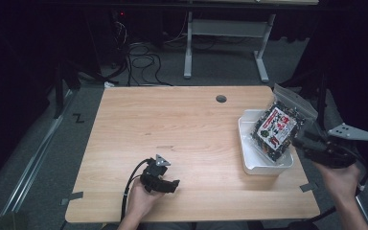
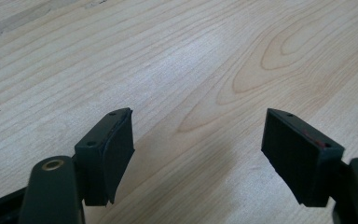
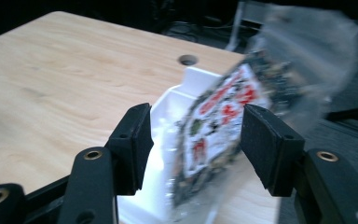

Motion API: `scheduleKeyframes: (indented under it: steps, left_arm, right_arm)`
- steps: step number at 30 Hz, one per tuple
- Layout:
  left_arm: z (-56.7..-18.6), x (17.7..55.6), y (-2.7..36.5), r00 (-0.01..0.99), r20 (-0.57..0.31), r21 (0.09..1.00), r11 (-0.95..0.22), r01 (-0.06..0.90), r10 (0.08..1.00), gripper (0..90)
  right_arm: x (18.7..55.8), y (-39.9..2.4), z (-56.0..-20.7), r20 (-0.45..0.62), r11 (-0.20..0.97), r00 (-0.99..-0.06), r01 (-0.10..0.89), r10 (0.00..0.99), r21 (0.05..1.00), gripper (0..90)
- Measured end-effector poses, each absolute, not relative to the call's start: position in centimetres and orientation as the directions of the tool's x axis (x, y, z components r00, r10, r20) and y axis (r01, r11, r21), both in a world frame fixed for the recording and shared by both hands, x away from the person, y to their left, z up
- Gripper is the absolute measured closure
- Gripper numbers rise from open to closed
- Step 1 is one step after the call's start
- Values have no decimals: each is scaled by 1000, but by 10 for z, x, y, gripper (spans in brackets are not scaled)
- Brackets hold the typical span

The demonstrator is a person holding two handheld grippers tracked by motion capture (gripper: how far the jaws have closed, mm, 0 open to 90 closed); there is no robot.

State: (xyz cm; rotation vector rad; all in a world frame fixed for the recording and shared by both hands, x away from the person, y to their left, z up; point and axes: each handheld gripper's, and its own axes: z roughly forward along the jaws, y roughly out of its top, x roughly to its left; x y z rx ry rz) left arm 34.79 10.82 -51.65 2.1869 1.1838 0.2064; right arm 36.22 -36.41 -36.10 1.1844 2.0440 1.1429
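Right hand-held gripper (image 3: 193, 149) jaws wide, straddling upright snack bag (image 3: 219, 121) in white tray (image 1: 249, 143), pads not pressing, left hand-held gripper (image 2: 198, 154) open, empty, over desk (image 1: 172, 124)

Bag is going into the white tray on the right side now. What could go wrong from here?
1. The snack bag leans on the white tray's right wall, its clear top past the rim, so it may tip out.
2. The right gripper has open jaws with the bag between them and apparently clear of both pads; pulling back may drag it.
3. The tray sits near the table's right edge; a nudge could shove it off.
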Motion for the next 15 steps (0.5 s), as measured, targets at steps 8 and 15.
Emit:
scheduleKeyframes:
  steps: [8,15]
  left_arm:
    - [-516,347,108,585,-157,602,-393,695,796,258]
    - [-515,346,107,587,-154,607,-393,691,794,258]
  right_arm:
    - [352,-334,-386,15,296,-577,441,817,847,444]
    - [346,-314,-403,31,322,-630,437,776,840,447]
